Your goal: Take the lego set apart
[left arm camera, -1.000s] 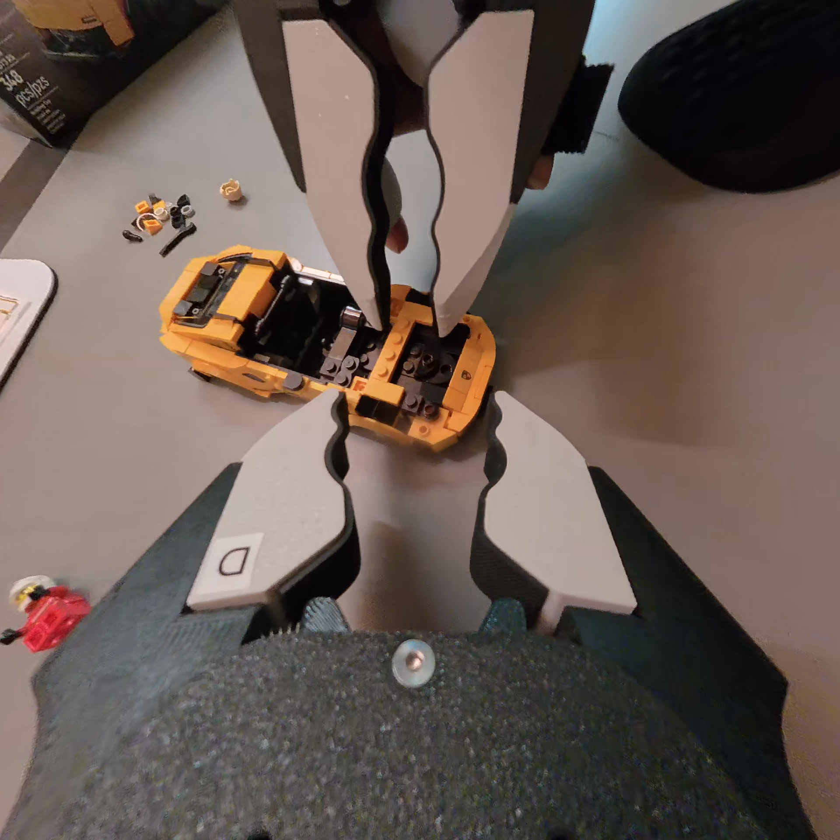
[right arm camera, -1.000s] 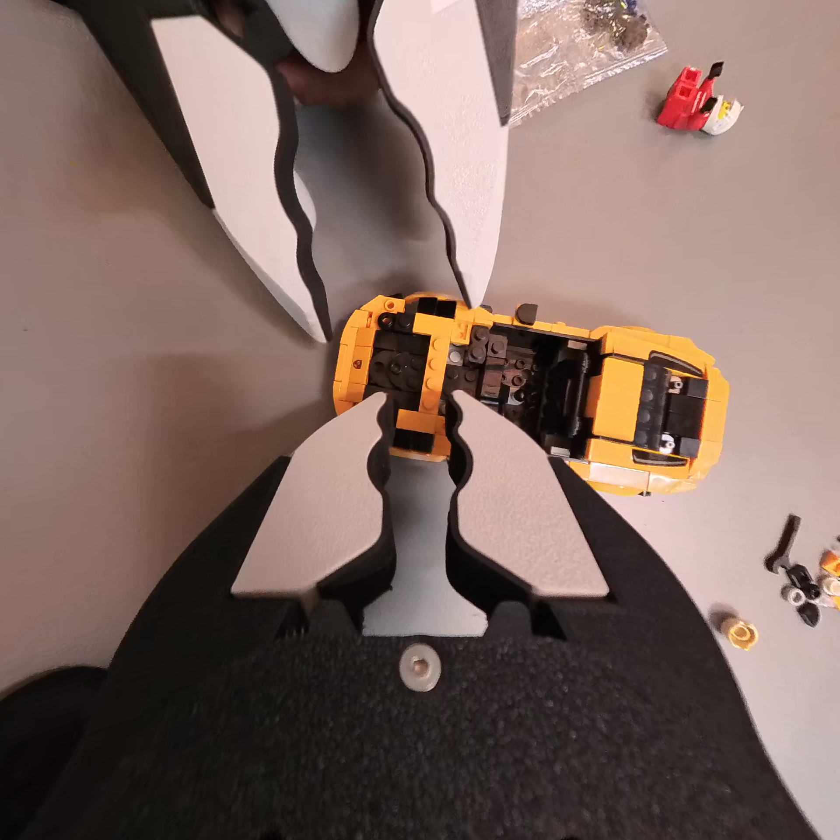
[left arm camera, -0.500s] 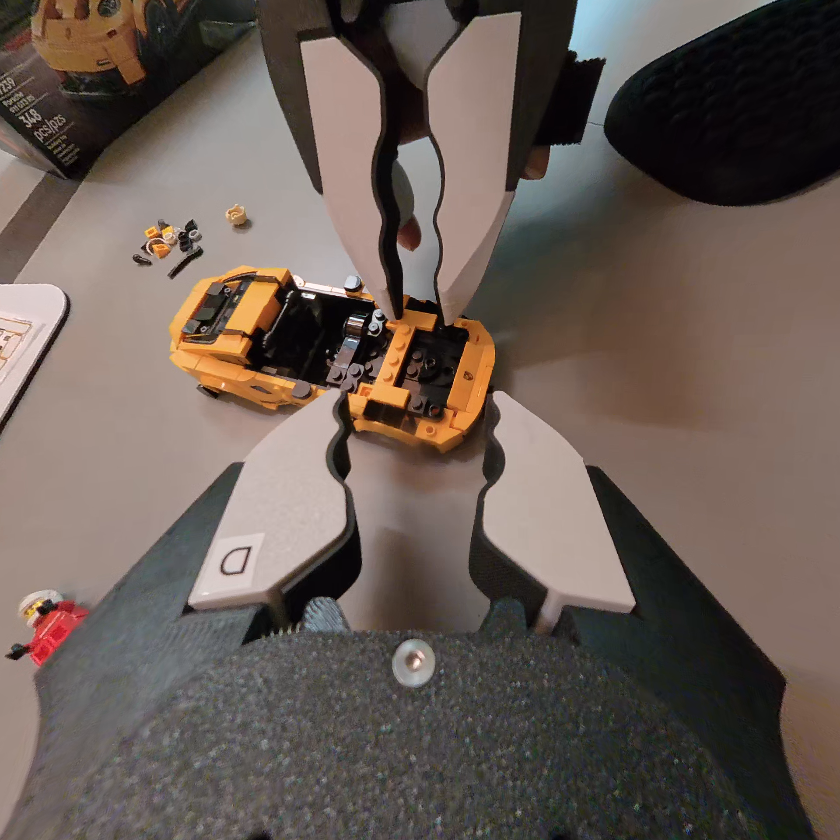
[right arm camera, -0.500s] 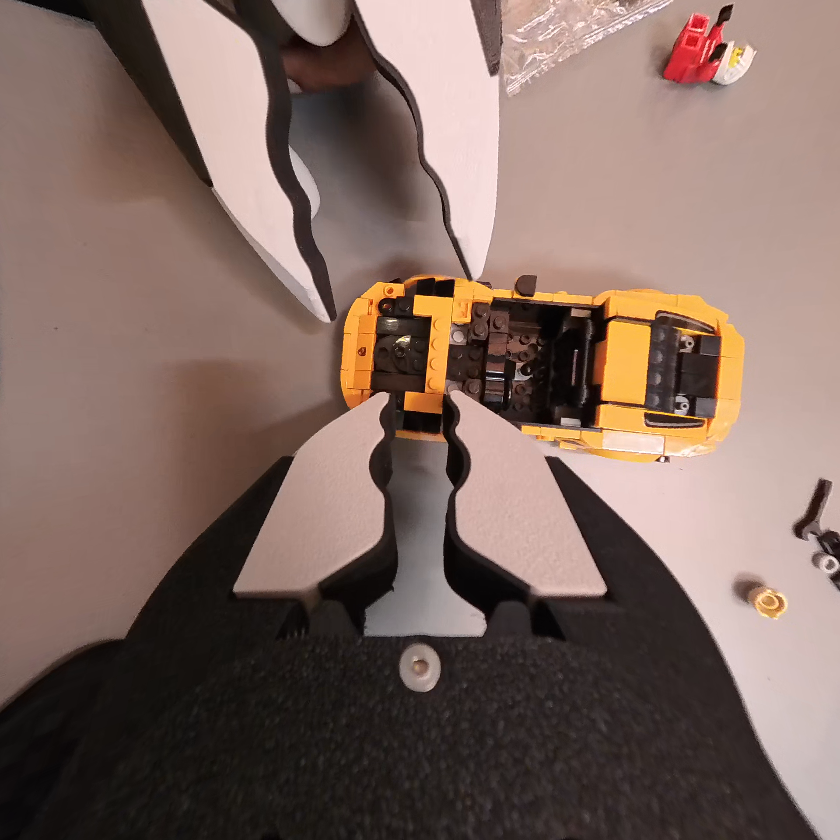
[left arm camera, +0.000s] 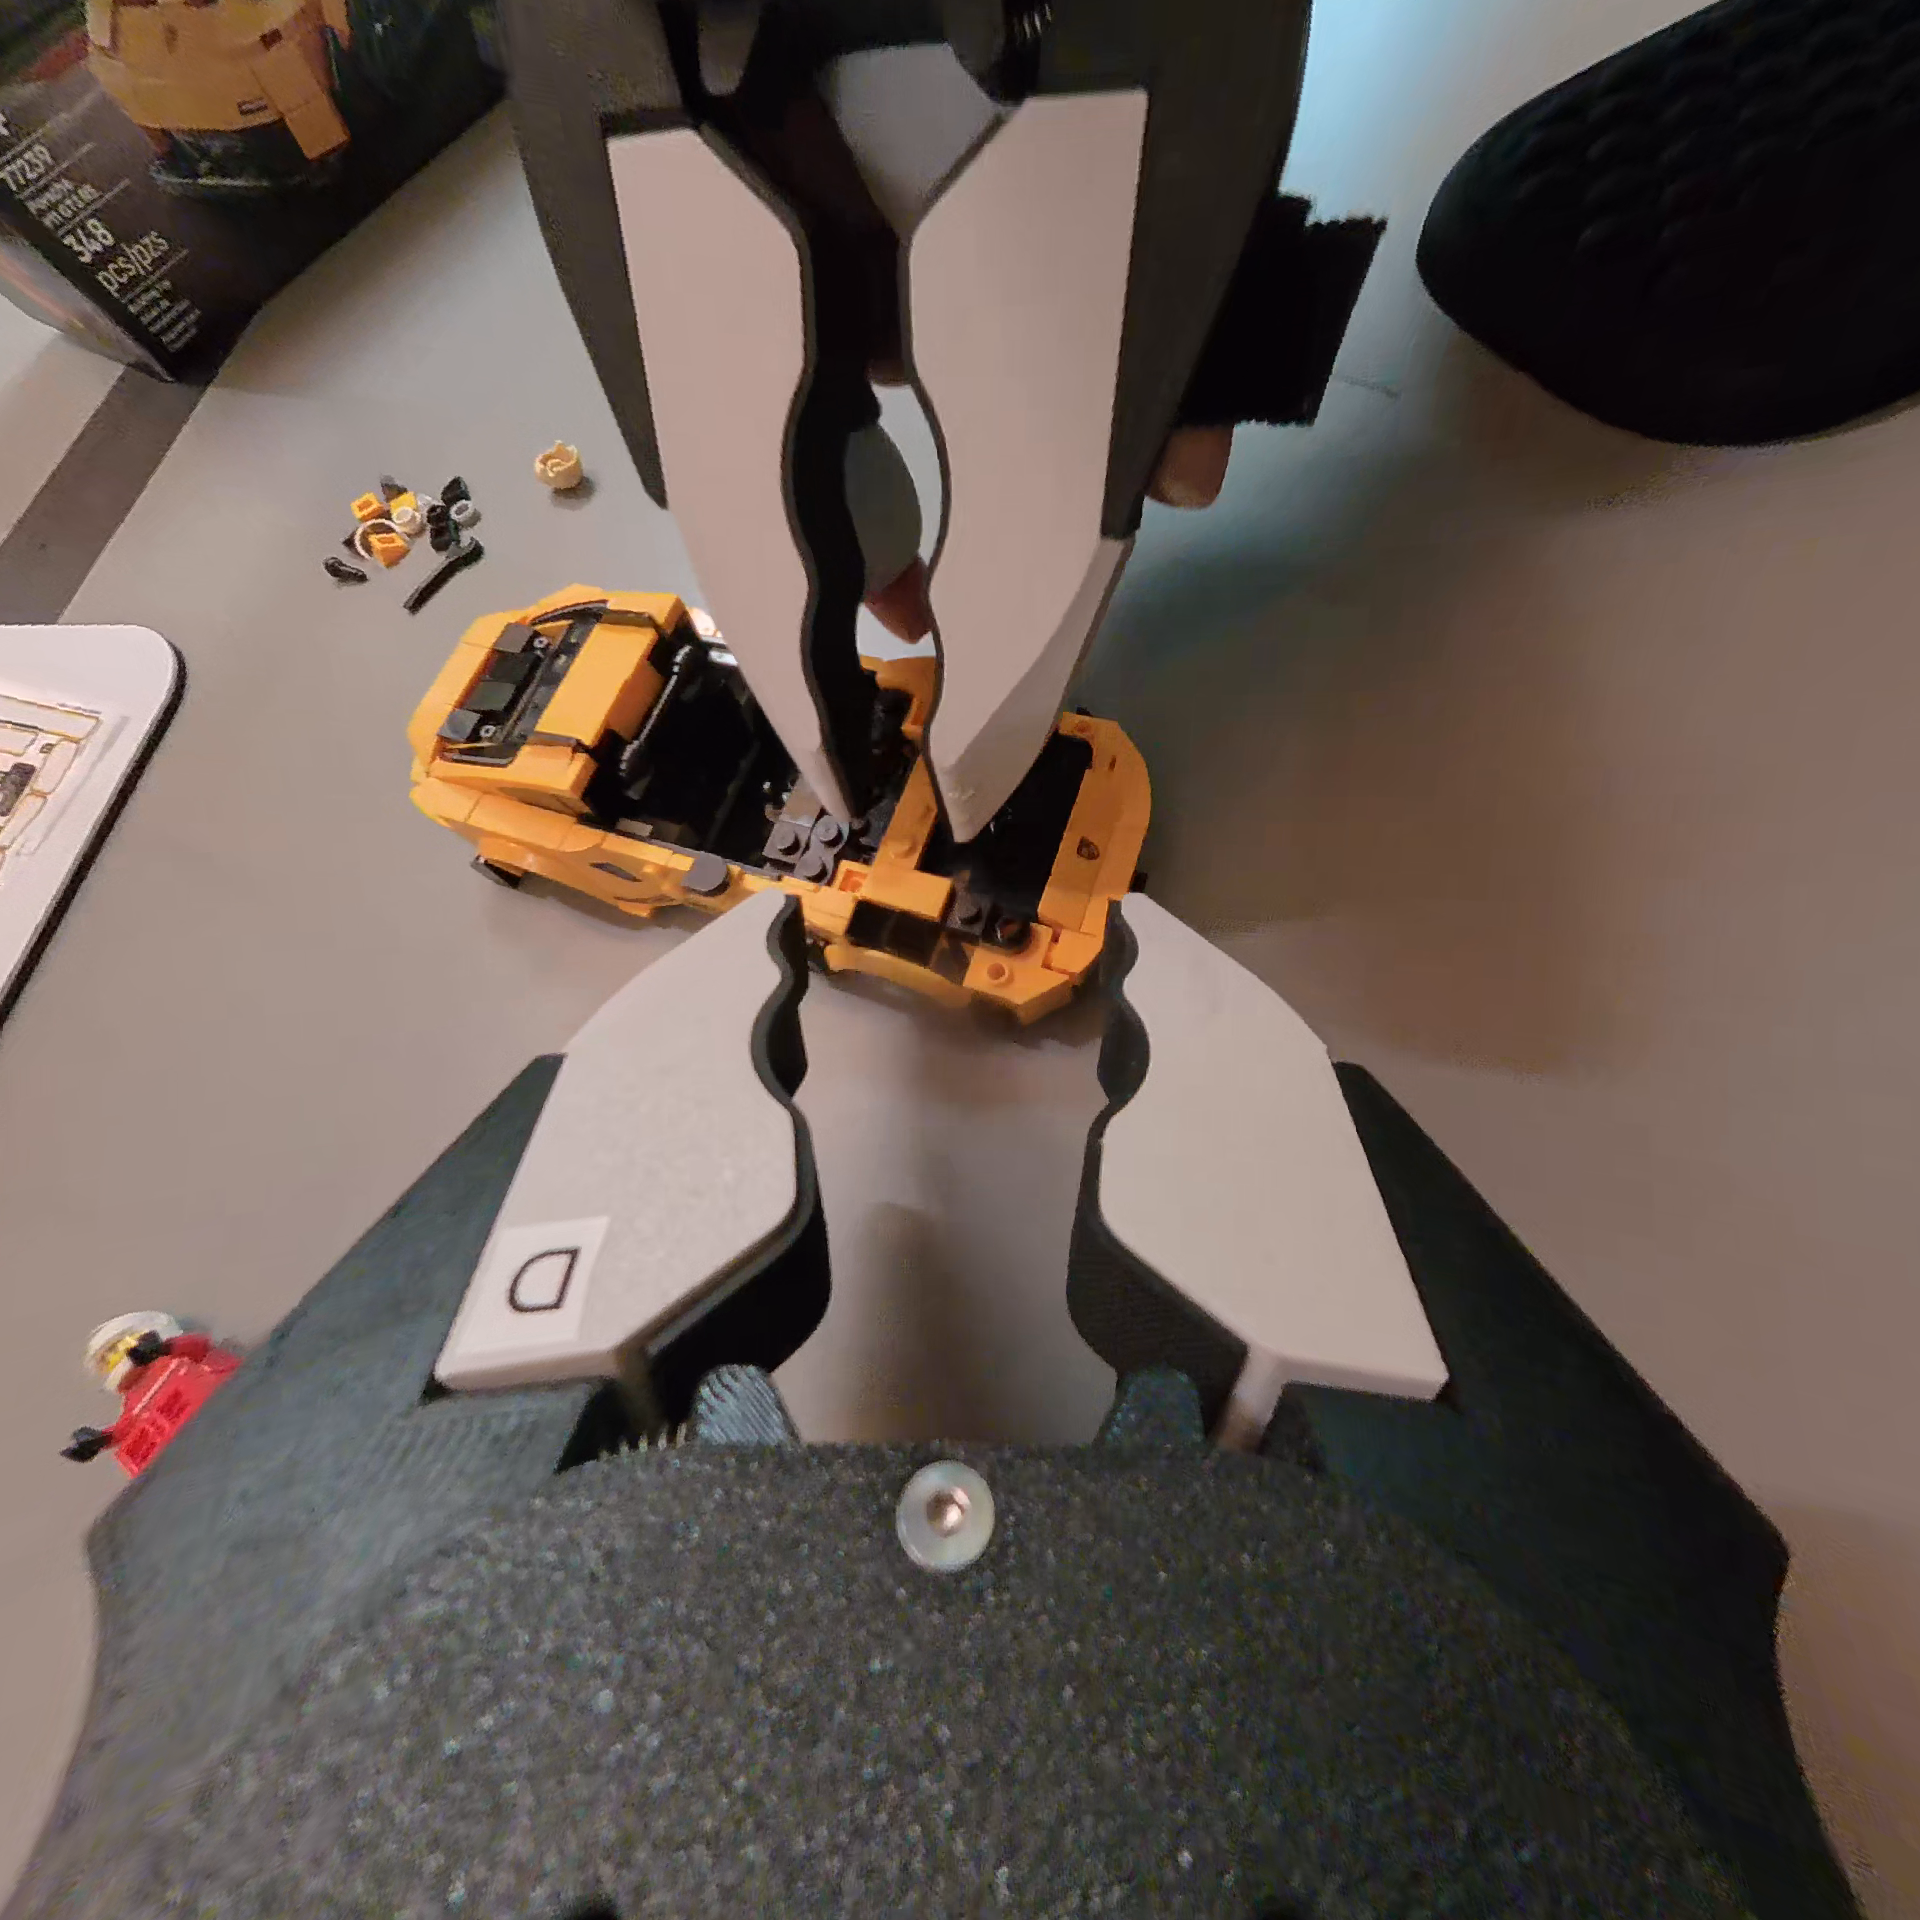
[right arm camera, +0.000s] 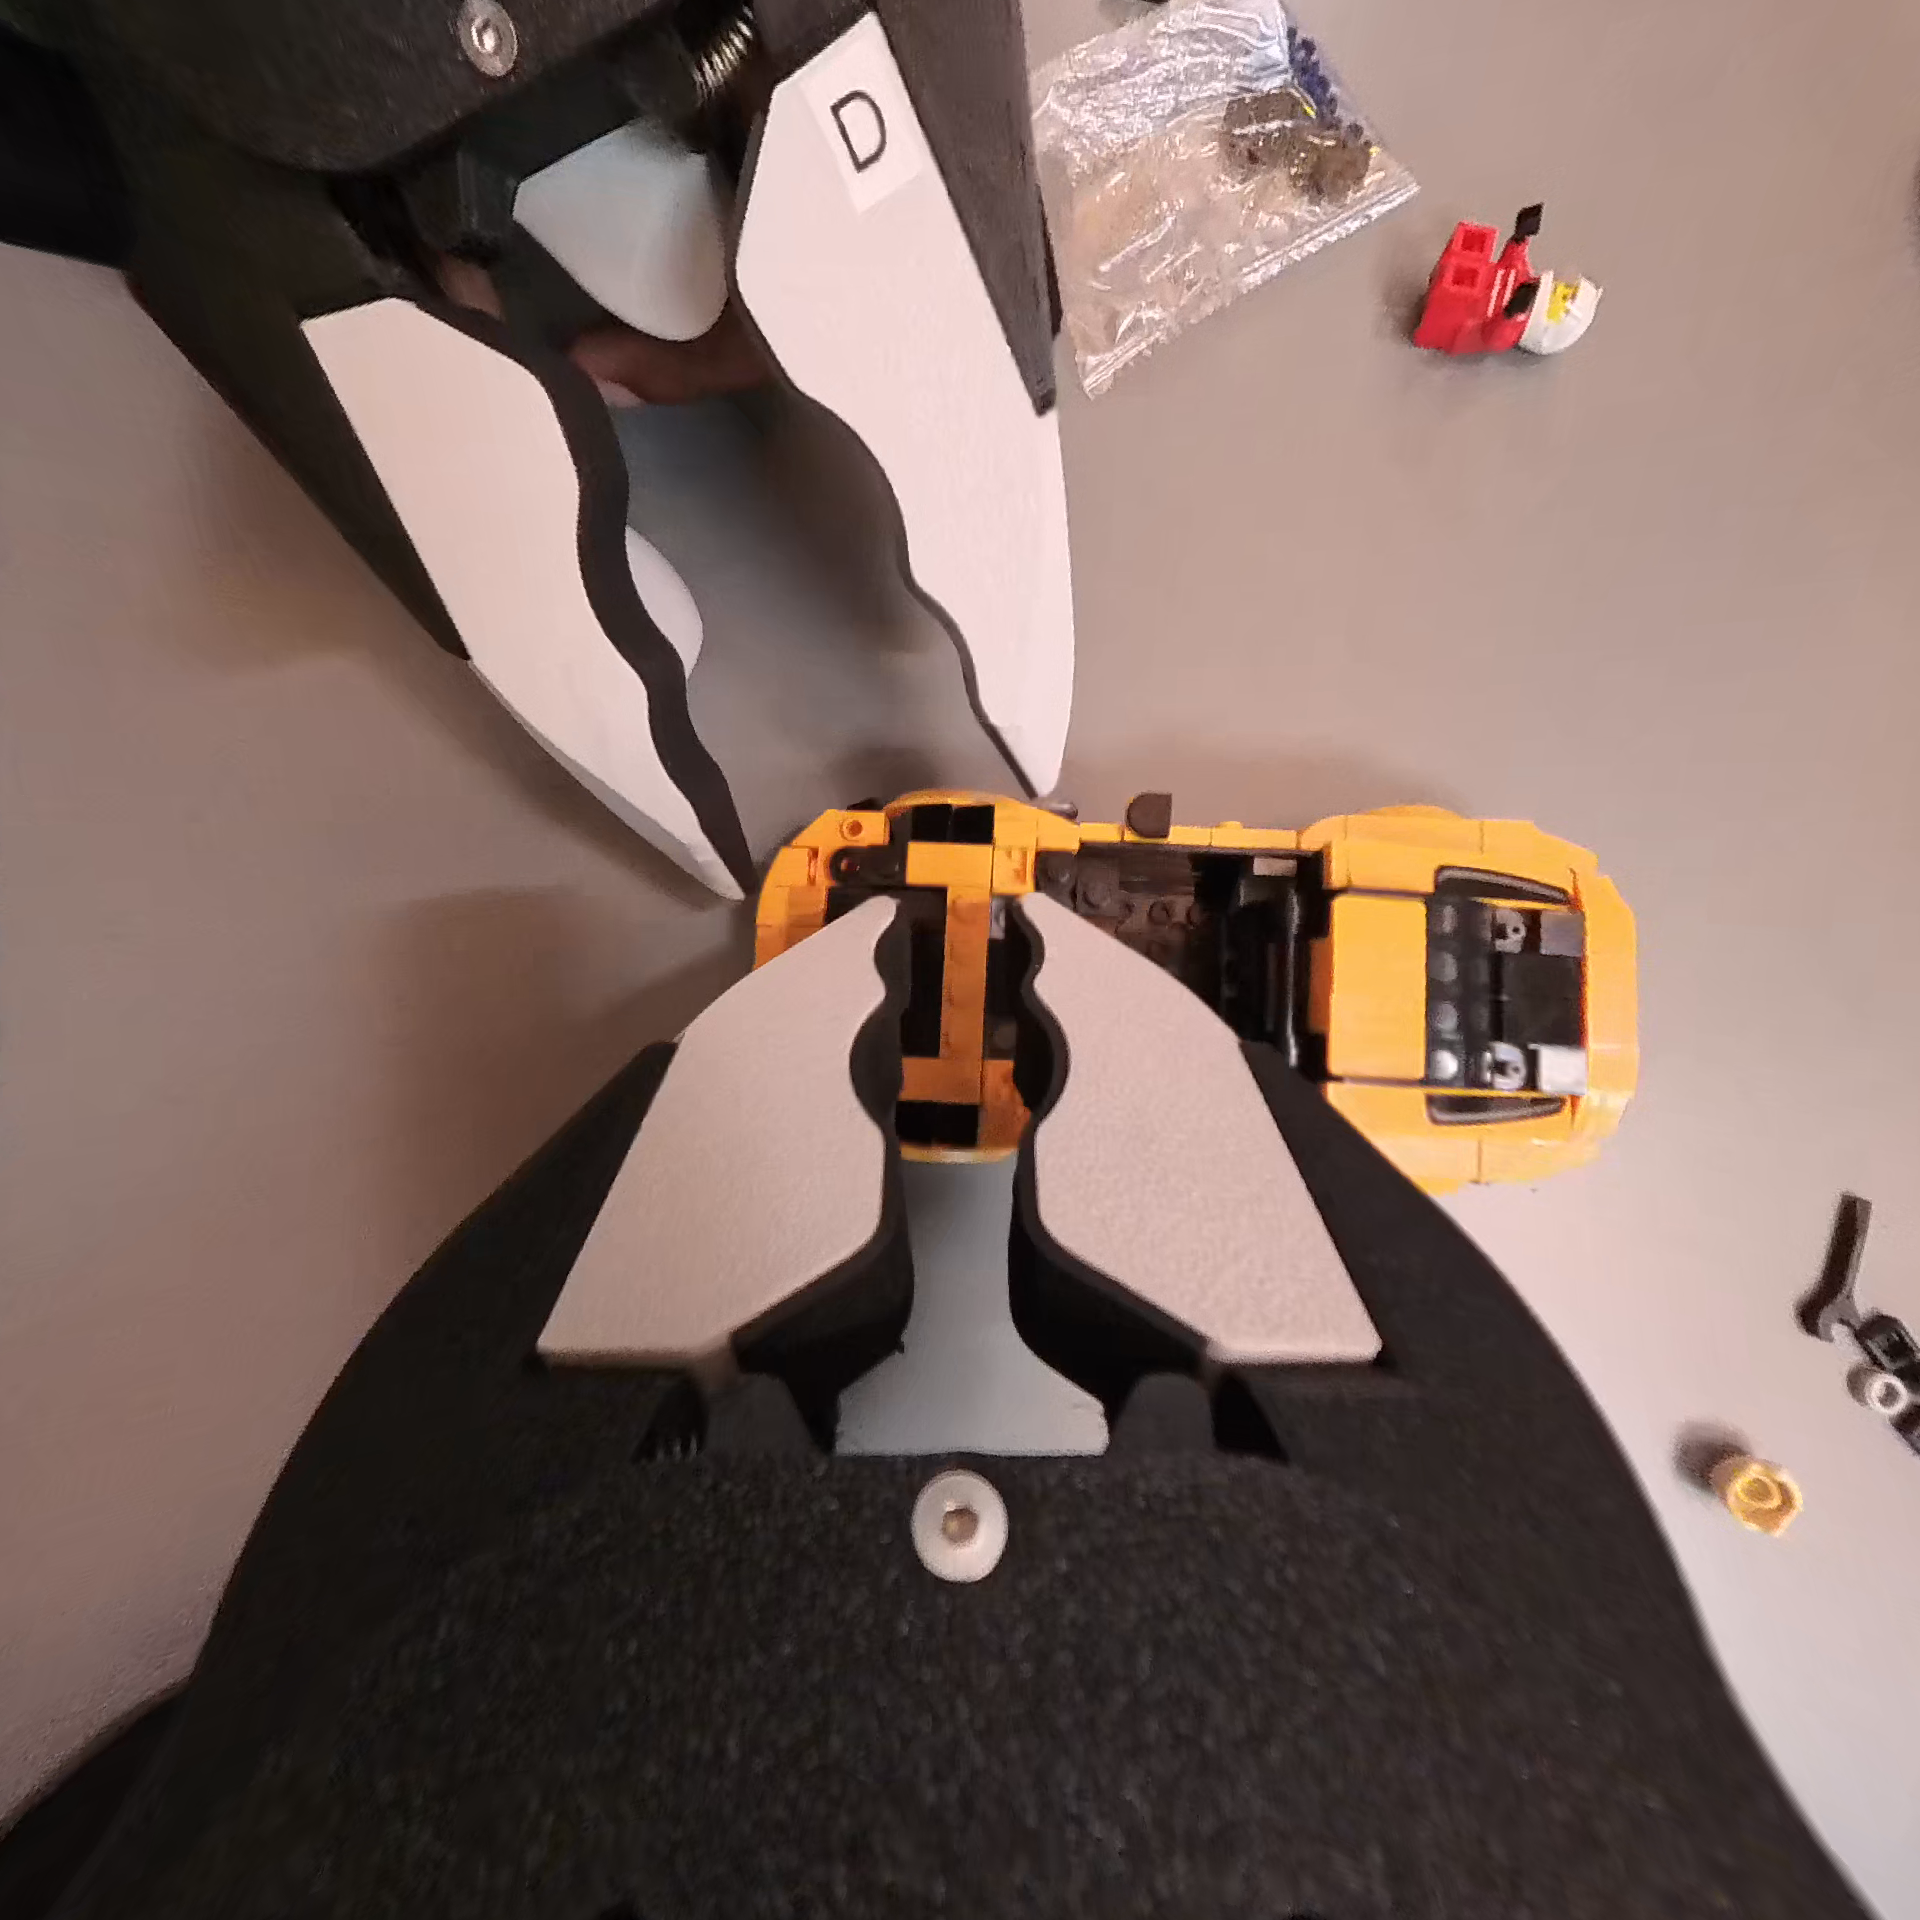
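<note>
A yellow and black lego car [left arm camera: 540,790] with its roof off lies on the grey table; it also shows in the right wrist view [right arm camera: 1371,977]. My left gripper [left arm camera: 951,925] is open, its tips on either side of the car's front end. In the right wrist view it [right arm camera: 888,836] comes in from the top. My right gripper [right arm camera: 954,914] is down inside the car's front, open by a narrow gap, with a yellow centre strip [right arm camera: 961,997] between its fingers. In the left wrist view it [left arm camera: 902,821] comes down from the top.
A set box [left arm camera: 156,156] stands at the far left, with loose small parts [left arm camera: 405,520] and a tan round piece [left arm camera: 561,468] near it. A red minifigure [right arm camera: 1486,291], a plastic bag [right arm camera: 1216,177], a gold round piece [right arm camera: 1761,1496], a white booklet [left arm camera: 62,769] and a black padded object [left arm camera: 1683,208] lie around. Less than 4 cm separates the two grippers' tips. Both grippers' tips are roughly 15 centimetres from the red minifigure [right arm camera: 1486,291]. It turns up in the left wrist view [left arm camera: 171,1384] as well.
My right gripper has come forward and down over the car, so its fingers now flank the yellow strip. The left gripper has stayed open at the car's front.
</note>
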Demonstrator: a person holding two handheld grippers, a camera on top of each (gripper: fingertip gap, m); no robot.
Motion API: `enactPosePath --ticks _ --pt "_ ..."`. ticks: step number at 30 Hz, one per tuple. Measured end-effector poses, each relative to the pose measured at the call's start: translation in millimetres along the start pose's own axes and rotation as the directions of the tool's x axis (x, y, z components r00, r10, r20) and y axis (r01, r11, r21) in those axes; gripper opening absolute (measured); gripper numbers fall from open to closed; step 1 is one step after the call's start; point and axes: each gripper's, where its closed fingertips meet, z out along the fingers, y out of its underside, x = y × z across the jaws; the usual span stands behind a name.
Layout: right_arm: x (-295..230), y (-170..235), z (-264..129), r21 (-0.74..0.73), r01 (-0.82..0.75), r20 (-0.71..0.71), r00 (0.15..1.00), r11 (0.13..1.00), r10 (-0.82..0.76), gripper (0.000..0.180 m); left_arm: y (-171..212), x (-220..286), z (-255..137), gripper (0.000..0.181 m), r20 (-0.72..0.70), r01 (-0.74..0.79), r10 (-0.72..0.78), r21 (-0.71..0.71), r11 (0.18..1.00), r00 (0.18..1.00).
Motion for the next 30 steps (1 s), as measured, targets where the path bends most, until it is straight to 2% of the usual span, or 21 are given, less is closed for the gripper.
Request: enactPosePath --ticks 4,9,20,24,30 --pt "0.8 -2.5 5.6 -0.035 -0.011 0.003 1.000 0.999 0.011 0.016 7.8 3.2 1.9 0.061 -0.045 0.050 -0.051 -0.031 0.998 0.998" --pt "-1.4 -8.3 4.3 -0.044 -0.113 0.014 0.993 0.993 0.114 0.017 7.6 1.6 1.9 0.058 -0.029 0.049 -0.050 -0.033 0.998 0.998" --pt "-1.3 -6.0 13.6 -0.174 -0.202 -0.021 0.979 0.964 0.202 0.016 10.9 4.2 3.1 0.061 -0.041 0.077 -0.078 -0.047 0.996 0.996" --pt "-1.5 -6.1 13.7 -0.210 -0.186 -0.033 0.983 0.960 0.183 0.016 11.5 3.7 4.3 0.059 -0.034 0.097 -0.099 -0.049 0.994 0.995" --pt "-2.0 -6.8 14.9 -0.194 -0.173 0.032 0.983 0.966 0.182 0.015 9.5 1.5 4.5 0.056 -0.045 0.176 -0.177 -0.022 0.984 0.983"
